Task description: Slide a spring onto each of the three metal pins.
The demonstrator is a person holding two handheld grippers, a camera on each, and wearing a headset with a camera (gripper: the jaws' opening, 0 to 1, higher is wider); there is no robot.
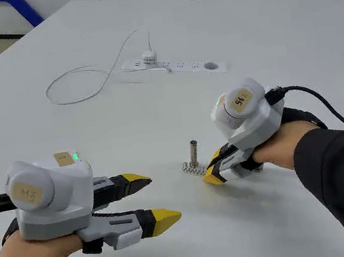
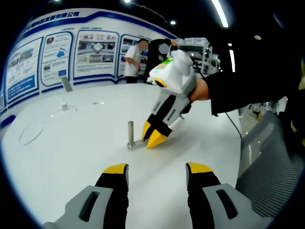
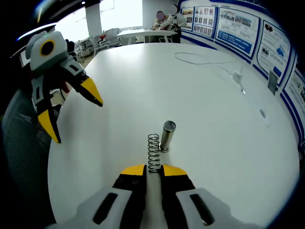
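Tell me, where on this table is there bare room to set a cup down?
The widest bare stretch of table lies between the power strip with its cable on the far side and the left tool and right tool on the near side. The near edge between the tools is free too. It is crowded around the pin and spring.

The left gripper [image 2: 157, 168] sat at the near edge, its two yellow-tipped jaws spread well apart above the white table [image 2: 71, 157]. Farther out, the right gripper [image 2: 153, 138] came in from the right, tilted steeply down, gripped by a hand [image 2: 199, 89] in a dark sleeve [image 2: 238, 90]. Its yellow tips were close together and met one end of a spring [image 2: 136, 146] lying flat on the table. Just left of them a metal pin [image 2: 130, 131] stood upright, the spring at its foot. A thin cable [image 2: 29, 134] looped at the far left. Posters [image 2: 90, 52] lined the far wall, with two people [image 2: 143, 59] standing before them.
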